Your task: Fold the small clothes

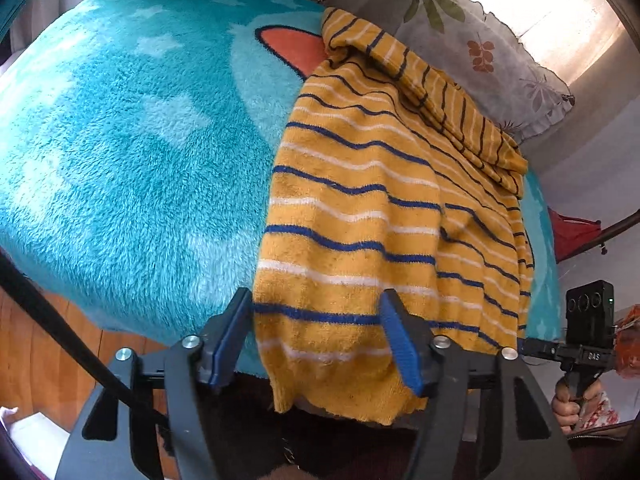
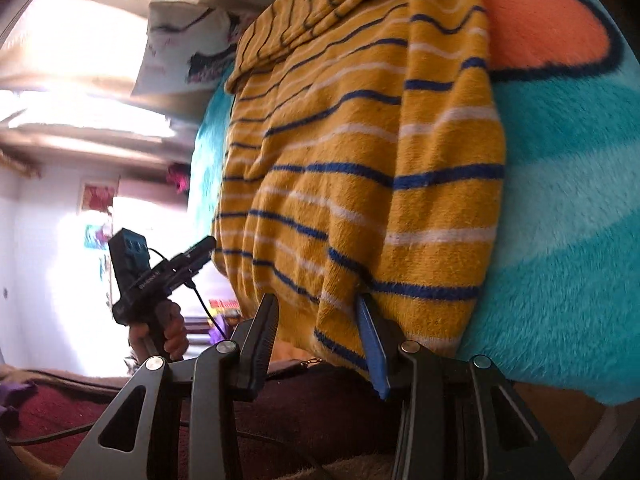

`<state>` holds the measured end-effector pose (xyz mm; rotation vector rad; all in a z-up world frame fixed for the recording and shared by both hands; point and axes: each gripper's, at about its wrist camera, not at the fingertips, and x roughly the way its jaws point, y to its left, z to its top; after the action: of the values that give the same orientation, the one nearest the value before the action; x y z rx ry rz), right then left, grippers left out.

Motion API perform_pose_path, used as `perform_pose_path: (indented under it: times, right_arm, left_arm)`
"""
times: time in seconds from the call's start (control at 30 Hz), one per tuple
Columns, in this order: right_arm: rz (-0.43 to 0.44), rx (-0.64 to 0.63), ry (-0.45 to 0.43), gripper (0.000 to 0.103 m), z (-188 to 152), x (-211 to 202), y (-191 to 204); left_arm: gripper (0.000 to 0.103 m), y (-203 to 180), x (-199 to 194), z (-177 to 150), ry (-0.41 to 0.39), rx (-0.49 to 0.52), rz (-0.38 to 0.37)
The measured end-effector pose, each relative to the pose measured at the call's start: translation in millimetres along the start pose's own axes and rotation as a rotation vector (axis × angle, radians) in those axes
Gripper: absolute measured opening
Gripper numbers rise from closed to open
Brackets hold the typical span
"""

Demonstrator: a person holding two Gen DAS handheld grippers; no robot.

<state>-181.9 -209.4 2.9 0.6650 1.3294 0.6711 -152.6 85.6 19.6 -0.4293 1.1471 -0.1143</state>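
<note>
1. Here, a yellow striped garment (image 1: 360,208) lies on the turquoise fleece blanket (image 1: 132,152), its lower hem hanging over the near edge.
2. The left gripper (image 1: 316,344) is spread wide, its fingers straddling the hem.
3. The right gripper (image 2: 320,344) gapes likewise, with the hem between its fingers.
4. A floral pillow (image 1: 480,52) sits beyond.

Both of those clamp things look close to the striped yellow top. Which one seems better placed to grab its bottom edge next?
Probably the left gripper: its open fingers straddle the hem of the yellow striped top. The right gripper, also open, has cloth between its fingers too, but nearer the bunched corner.
</note>
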Motion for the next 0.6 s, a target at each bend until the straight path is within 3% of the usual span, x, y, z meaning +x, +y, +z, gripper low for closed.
perform_pose_path:
  times: [0.2, 0.37, 0.43, 0.5, 0.6]
  right_arm:
    - [-0.029, -0.04, 0.104, 0.044, -13, 7, -4]
    - [-0.089, -0.067, 0.159, 0.048, -19, 23, -1]
    - [-0.13, -0.083, 0.173, 0.05, -20, 28, 3]
    - [-0.2, -0.106, 0.185, 0.062, -21, 31, 6]
    - [-0.225, -0.112, 0.183, 0.063, -19, 36, 0]
  left_arm:
    - [0.074, -11, 1, -13, 0.0, 0.024, 0.057]
    - [0.074, 13, 1, -25, 0.024, -0.109, 0.041]
    - [0.074, 24, 1, -26, 0.016, -0.172, 0.021]
    - [0.077, 29, 3, -26, 0.003, -0.214, -0.016]
    - [0.077, 30, 12, -28, 0.028, -0.246, -0.073]
